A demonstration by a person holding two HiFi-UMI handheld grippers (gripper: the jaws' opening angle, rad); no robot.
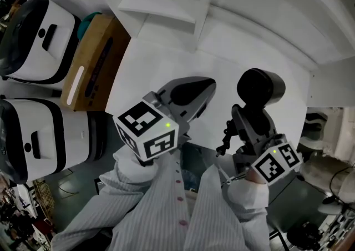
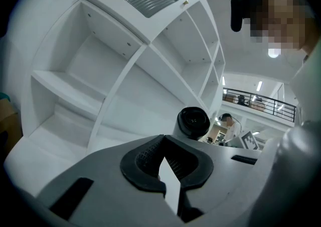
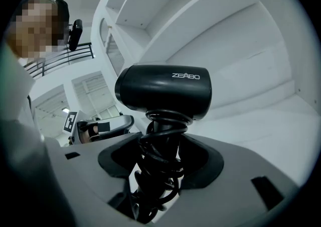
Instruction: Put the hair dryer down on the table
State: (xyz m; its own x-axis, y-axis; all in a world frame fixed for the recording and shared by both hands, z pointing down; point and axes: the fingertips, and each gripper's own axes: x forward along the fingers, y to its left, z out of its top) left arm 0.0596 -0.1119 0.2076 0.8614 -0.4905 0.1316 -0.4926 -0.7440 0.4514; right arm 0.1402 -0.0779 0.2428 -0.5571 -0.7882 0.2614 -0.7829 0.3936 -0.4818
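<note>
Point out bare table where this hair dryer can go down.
The white table is bare from the brown box across to the hair dryer, up to the shelf unit. The left side is crowded: the box and two white appliances.

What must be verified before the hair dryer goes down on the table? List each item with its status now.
1. Right hand-held gripper shut on the hair dryer handle: ok.
2. Cord coiled round the handle: ok, though a short end hangs beside the gripper in the head view.
3. Bare table ahead of the dryer: ok.
4. Left hand-held gripper empty, jaws together, off to the dryer's side: ok.
5. Cardboard box well away from the landing spot: ok.
6. Dryer's height above the table: cannot tell.
</note>
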